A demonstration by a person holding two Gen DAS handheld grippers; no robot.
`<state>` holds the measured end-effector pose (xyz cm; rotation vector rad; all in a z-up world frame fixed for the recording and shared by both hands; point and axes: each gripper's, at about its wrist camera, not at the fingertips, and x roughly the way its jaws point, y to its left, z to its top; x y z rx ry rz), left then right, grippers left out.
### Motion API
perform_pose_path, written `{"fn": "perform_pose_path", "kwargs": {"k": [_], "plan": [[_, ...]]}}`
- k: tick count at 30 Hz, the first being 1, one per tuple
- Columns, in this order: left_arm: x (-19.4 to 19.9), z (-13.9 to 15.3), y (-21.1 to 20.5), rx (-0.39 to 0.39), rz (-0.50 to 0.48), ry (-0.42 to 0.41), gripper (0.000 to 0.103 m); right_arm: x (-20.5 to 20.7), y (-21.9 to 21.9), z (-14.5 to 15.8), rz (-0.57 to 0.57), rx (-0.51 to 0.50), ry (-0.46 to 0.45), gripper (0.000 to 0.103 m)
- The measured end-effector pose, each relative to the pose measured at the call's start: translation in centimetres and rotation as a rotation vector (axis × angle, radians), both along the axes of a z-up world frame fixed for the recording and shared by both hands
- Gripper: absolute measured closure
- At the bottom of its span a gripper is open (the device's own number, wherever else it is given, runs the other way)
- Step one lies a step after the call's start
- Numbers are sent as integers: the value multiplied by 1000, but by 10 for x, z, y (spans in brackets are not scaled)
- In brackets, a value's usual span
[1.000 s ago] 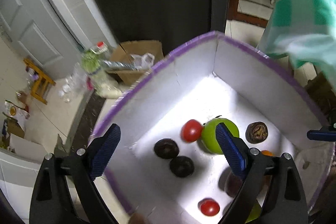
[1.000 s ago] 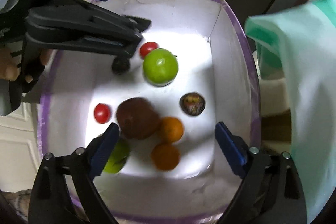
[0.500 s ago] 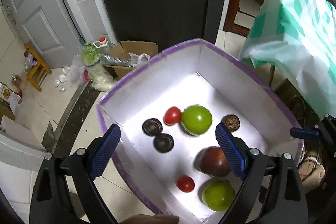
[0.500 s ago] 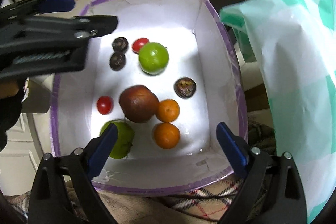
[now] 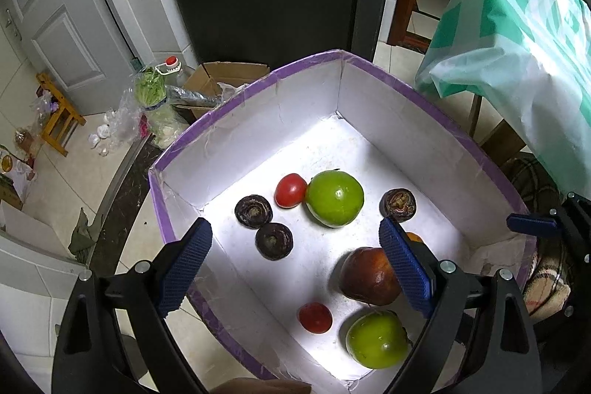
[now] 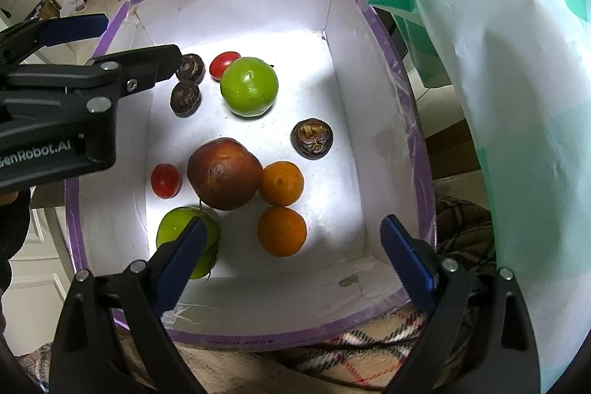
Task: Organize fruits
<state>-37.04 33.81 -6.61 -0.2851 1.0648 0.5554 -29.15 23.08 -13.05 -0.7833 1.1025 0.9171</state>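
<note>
Purple-rimmed box: white-lined carton [image 6: 388, 69] sits under both cameras with all the fruit loose on its floor.
Change, left tongs: the left gripper [image 5: 295, 261] has drawn back and up from the box; a second ago its pads hung low over the fruit, and now its left pad is outside the near wall. Jaws wide apart, nothing between the pads.
Change, right tongs: the right gripper [image 6: 291, 246] hangs over the near end of the box, much as it did half a second ago; released, empty.
Fruit positions: no piece has shifted across the frames; nothing lifted or regrouped.
Meaning for the task: judged as a pause before a pick; sorting looks barely begun, since kinds lie mixed.
Layout: large green fruit [image 6: 249, 86] touches a red tomato [image 6: 224, 63]; two dark fruits [image 6: 186, 98] just beside them; the big brown fruit [image 6: 224, 173] touches one orange [image 6: 281, 183].
Right view only: both oranges in full, the second orange [image 6: 282, 231] near the front wall, and the plaid cloth [image 6: 369, 346] under the box.
Left view only: cardboard carton [image 5: 225, 76] and bottle [image 5: 168, 69] on the floor beyond the box; here just a sliver of one orange shows behind the right pad.
Both views: green-and-white plastic sheet [image 5: 517, 36] hanging beside the box.
</note>
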Motion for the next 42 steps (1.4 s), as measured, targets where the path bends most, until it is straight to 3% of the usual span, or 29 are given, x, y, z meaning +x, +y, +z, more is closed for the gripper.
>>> {"fn": "perform_pose_path", "kwargs": {"k": [9, 15, 20, 26, 42], "plan": [[1, -4, -1, -6, -4, 9, 14, 0, 0, -5, 4, -6, 8, 8], [1, -13, 5, -94, -8, -5, 14, 1, 4, -6, 9, -10, 5, 8], [-1, -20, 5, -35, 15, 11, 14, 1, 4, -6, 9, -11, 6, 8], [-3, -31, 13, -57, 50, 56, 14, 1, 4, -6, 11, -9, 4, 8], [-6, -14, 15, -32, 66, 64, 14, -5, 0, 5, 41, 20, 3, 8]]}}
